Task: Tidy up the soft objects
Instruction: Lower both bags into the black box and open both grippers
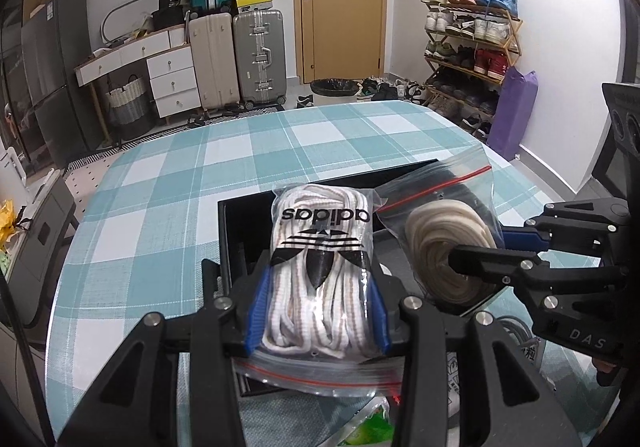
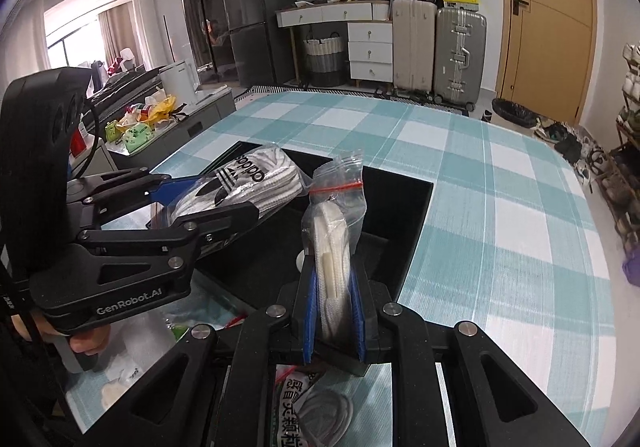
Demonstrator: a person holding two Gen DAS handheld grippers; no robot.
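My left gripper (image 1: 318,311) is shut on a clear zip bag of white laces with an Adidas logo (image 1: 320,259), held above a black open box (image 1: 240,223). The same bag (image 2: 240,183) and left gripper (image 2: 192,203) show at the left of the right wrist view. My right gripper (image 2: 334,311) is shut on a smaller zip bag of cream laces (image 2: 332,243), held upright over the black box (image 2: 400,203). That bag (image 1: 448,247) and the right gripper (image 1: 480,251) show at the right of the left wrist view.
The box sits on a table with a teal-and-white checked cloth (image 1: 168,207). More bagged items lie at the near table edge (image 2: 312,407), with a green packet (image 1: 372,427). Suitcases (image 1: 240,59), a door and a shoe rack (image 1: 468,47) stand beyond the table.
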